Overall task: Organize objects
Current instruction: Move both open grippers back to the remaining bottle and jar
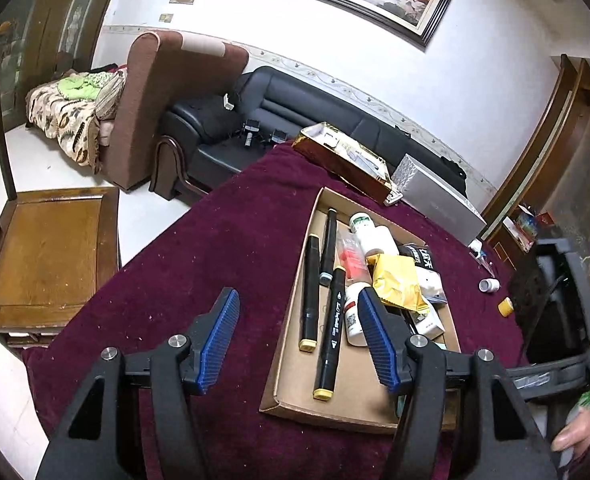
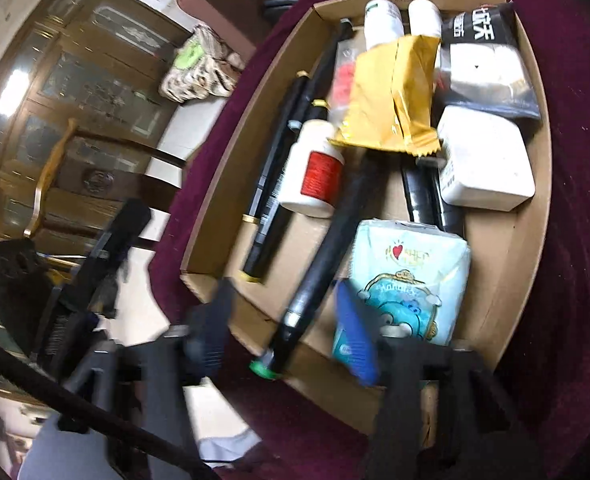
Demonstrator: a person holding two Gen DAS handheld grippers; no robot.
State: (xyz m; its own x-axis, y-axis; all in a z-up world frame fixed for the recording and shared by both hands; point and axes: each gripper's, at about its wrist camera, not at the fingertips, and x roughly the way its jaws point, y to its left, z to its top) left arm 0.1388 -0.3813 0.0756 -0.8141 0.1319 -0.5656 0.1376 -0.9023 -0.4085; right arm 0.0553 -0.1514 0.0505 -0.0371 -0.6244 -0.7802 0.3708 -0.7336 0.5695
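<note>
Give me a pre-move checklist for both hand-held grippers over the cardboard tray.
1. Left hand-held gripper empty: ok, open, nothing between the pads.
2. Right hand-held gripper empty: ok, a green-capped marker lies between the pads, which do not press on it.
3. Right view sharp: not ok, motion blur.
4. Tray flat on the table: ok.
5. Tray contents settled: not ok, gold packet sits loosely on the bottles.
6. Stray caps tidied: not ok, they lie on the cloth.

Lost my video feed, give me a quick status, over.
Left gripper open, empty, over the cardboard tray. Right gripper open around a green-tipped marker, grip unclear. Gold packet lies across the bottles.
</note>
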